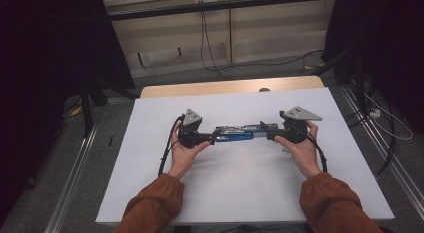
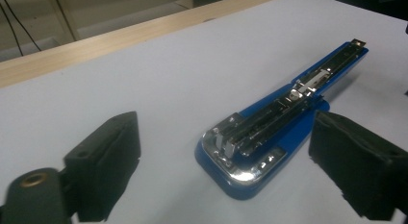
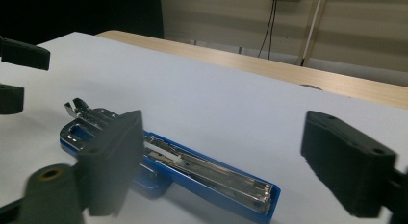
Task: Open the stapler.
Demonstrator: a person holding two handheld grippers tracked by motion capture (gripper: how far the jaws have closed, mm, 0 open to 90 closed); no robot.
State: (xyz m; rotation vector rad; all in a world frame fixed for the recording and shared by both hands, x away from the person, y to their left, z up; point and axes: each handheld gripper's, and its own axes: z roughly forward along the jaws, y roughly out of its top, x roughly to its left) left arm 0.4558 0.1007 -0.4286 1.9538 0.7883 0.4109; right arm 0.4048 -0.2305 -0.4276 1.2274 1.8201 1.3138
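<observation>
A blue stapler (image 1: 234, 133) lies flat near the middle of the white table (image 1: 240, 193), its long axis running left to right between the two grippers. Its broad chromed hinge end points left toward the left gripper (image 2: 226, 161), whose jaws stand apart around that end without touching it. The narrow end points right, where the right gripper (image 3: 216, 166) is likewise spread wide, gripping nothing.

**A Dim Room Around a White Table**

A white table (image 1: 240, 193) is standing on a grey floor (image 1: 45, 193), with a strip of pale wood (image 1: 230, 87) showing along its far edge. Black cables (image 1: 205, 43) are hanging down a beige wall (image 1: 270, 33) behind. Dark panels (image 1: 50, 53) are closing in on both sides, and metal rails (image 1: 70, 183) are running along the floor.
</observation>
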